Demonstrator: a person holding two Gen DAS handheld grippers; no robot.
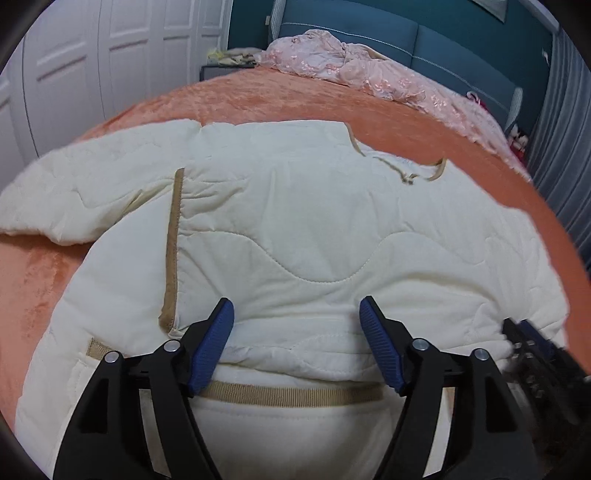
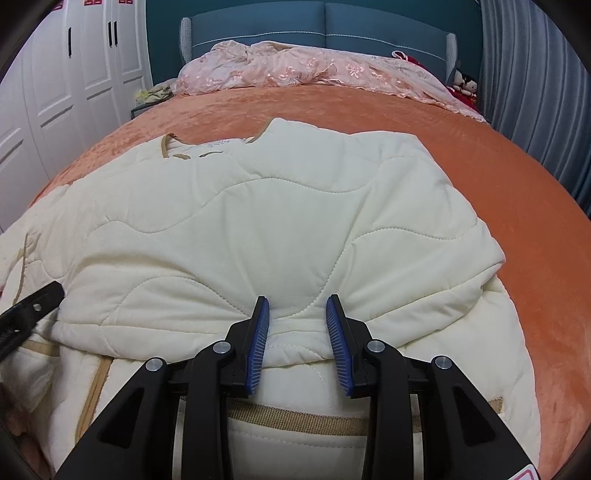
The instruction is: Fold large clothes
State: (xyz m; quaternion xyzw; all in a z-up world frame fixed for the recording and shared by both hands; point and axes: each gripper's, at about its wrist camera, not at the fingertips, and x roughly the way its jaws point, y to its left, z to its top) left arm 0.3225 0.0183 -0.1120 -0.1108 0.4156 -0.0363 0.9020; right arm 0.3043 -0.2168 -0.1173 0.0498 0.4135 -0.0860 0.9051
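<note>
A cream quilted jacket with tan trim (image 1: 295,229) lies spread on the orange bedspread (image 1: 258,99), collar toward the headboard; it also fills the right wrist view (image 2: 266,229). My left gripper (image 1: 297,314) is wide open over the folded lower part of the jacket, holding nothing. My right gripper (image 2: 297,314) has its jaws part open around a bunched fold of the jacket, fabric between the blue pads (image 2: 258,343). Its edge shows at the right of the left wrist view (image 1: 532,343), and the left gripper shows at the left of the right wrist view (image 2: 29,310).
A pink embroidered quilt (image 2: 314,70) is heaped by the blue headboard (image 2: 325,22). White wardrobe doors (image 2: 66,92) stand to the left and grey curtains (image 2: 535,92) to the right. The orange bedspread (image 2: 517,206) shows around the jacket.
</note>
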